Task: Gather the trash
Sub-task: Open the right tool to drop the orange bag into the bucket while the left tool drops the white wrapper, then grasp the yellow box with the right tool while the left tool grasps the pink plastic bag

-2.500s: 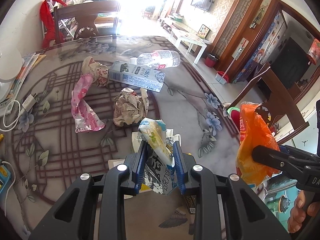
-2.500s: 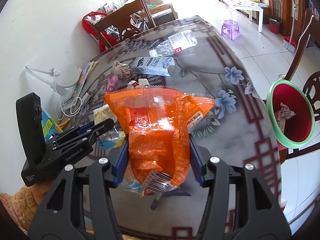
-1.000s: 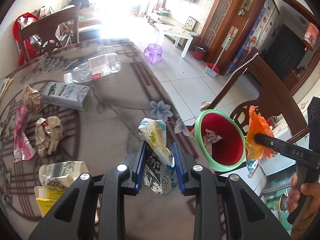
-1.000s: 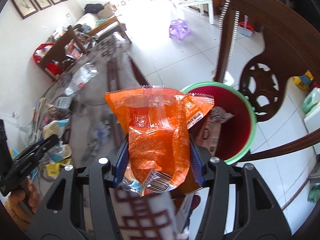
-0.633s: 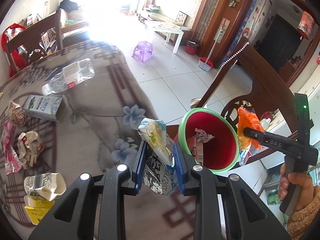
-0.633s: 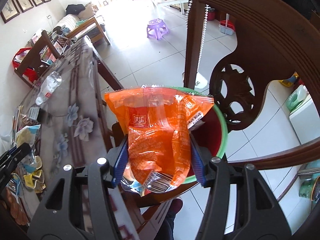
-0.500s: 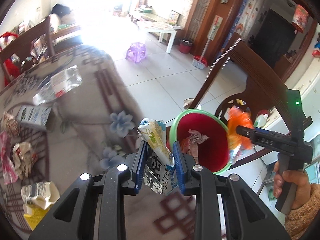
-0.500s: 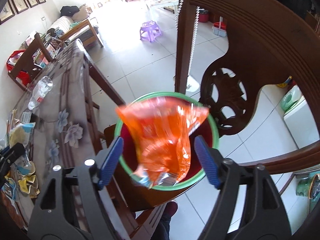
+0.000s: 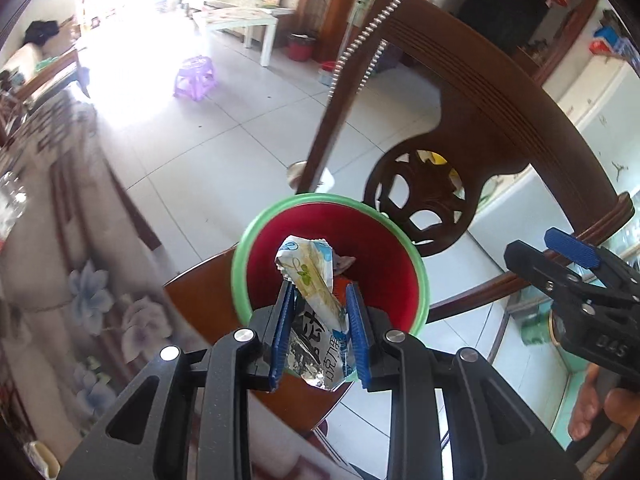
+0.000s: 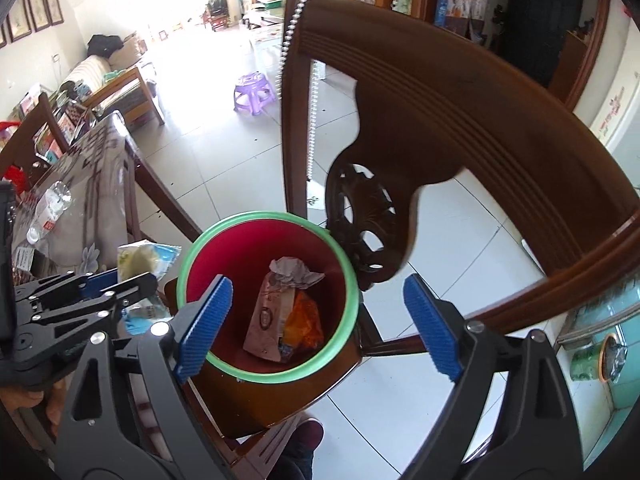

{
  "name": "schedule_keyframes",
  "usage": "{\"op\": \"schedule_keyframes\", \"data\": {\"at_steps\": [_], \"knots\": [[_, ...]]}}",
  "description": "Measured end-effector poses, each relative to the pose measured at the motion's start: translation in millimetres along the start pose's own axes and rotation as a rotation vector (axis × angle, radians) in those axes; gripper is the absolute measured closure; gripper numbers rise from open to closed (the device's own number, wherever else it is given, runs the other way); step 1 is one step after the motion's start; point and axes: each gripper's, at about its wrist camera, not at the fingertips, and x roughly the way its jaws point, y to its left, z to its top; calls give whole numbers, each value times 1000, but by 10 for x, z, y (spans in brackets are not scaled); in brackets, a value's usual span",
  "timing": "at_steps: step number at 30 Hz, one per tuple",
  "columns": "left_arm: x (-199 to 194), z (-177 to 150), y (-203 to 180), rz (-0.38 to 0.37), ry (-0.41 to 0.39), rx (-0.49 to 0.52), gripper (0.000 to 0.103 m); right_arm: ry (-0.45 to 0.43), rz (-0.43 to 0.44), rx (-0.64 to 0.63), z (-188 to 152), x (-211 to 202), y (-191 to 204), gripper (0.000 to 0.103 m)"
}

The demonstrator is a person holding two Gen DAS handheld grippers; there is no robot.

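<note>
Over the seat of the dark carved wooden chair (image 10: 460,120), both grippers hang above the red plastic bin with a green rim (image 10: 192,256), which stands on that seat beside the floral-patterned table (image 9: 60,240). The right gripper (image 10: 316,320) has its blue pads spread wide with nothing between them. The left gripper (image 9: 318,336) seems to be clamped on a crumpled pale green and blue foil wrapper (image 9: 312,280), held over the bin's mouth.

The risk, as I judge it: the wrapper is light and tall, so on release it could catch the rim or cling to a pad and fall to the floor or seat. The bin sits near the seat's edge, so a knock could tip it.

Counted: one chair, one bin, two grippers, one held wrapper, and in the bin about three pieces: a grey paper wad (image 10: 294,270), a pinkish packet (image 10: 272,320) and an orange bag (image 10: 306,320).
</note>
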Motion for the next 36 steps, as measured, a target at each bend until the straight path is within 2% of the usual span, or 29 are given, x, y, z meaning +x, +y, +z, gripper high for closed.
{"op": "schedule_keyframes", "data": {"at_steps": [2, 3, 4, 5, 10, 17, 30, 36], "knots": [[57, 31, -58, -15, 7, 26, 75, -7, -14, 20, -32, -40, -54, 17], [89, 60, -102, -13, 6, 42, 64, -11, -17, 28, -51, -59, -61, 17], [101, 72, -116, -5, 5, 49, 46, -13, -19, 36, -64, -80, -76, 17], [102, 87, -123, 0, -6, 50, 42, -14, -21, 38, -74, -99, -86, 17], [-99, 41, 21, -17, -36, 0, 42, -13, -23, 38, -130, -175, -55, 17], [-641, -300, 379, 63, -132, -60, 42, -22, 29, -14, -211, -292, 316, 15], [-1520, -1452, 1569, 239, -147, -276, 42, 37, 145, -186, -625, -412, 1455, 14], [-1890, -1912, 2187, 306, -171, -384, 41, 87, 229, -311, -936, -470, 2252, 14]]}}
